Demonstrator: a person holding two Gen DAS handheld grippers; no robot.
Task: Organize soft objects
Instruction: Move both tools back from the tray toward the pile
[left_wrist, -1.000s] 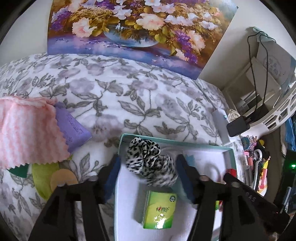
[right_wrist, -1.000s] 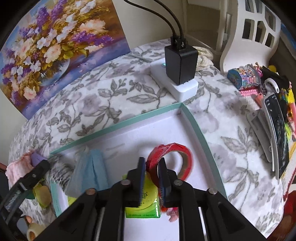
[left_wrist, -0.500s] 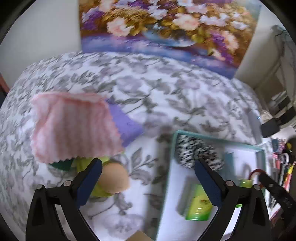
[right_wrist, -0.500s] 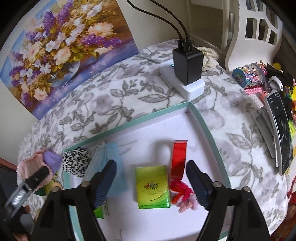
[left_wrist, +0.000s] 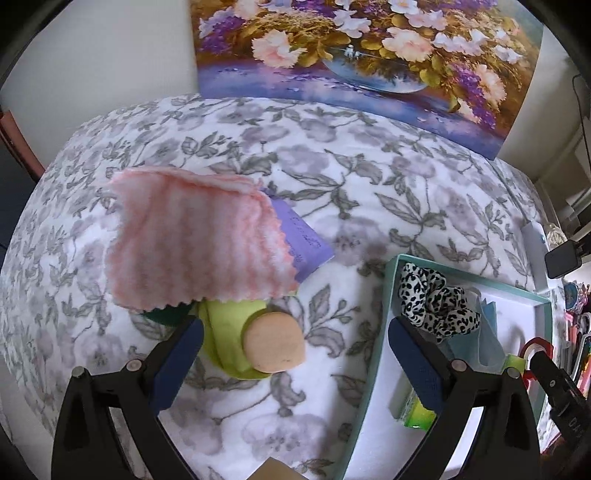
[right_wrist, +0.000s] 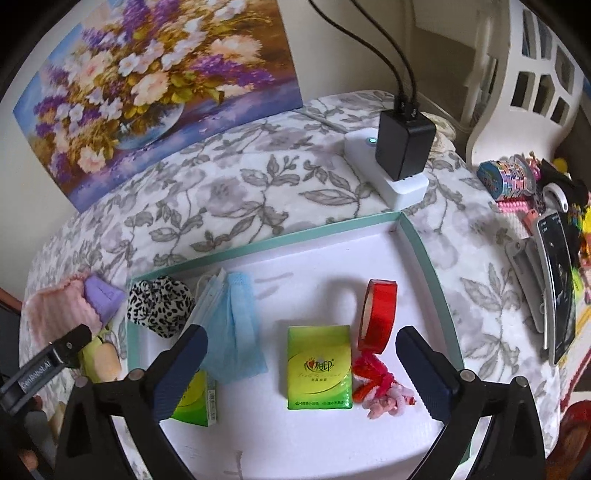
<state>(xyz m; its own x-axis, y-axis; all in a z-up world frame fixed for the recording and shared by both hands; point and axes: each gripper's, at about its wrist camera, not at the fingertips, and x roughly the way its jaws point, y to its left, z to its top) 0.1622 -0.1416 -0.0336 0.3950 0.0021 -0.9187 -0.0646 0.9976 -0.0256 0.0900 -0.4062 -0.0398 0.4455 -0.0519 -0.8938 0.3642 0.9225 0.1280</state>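
- My left gripper (left_wrist: 295, 350) gapes wide and empty over the floral blanket (left_wrist: 332, 177), a peach-and-green soft toy (left_wrist: 255, 343) between its jaws, half under the pink cloth (left_wrist: 192, 243).
- My right gripper (right_wrist: 301, 365), jaws just spread and empty, straddles a green tissue pack (right_wrist: 319, 365) in the teal-rimmed box (right_wrist: 266, 242); red tape roll (right_wrist: 376, 317) upright alongside.

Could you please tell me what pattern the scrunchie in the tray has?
The scrunchie has a black-and-white leopard-spot print, clearest in the left wrist view.
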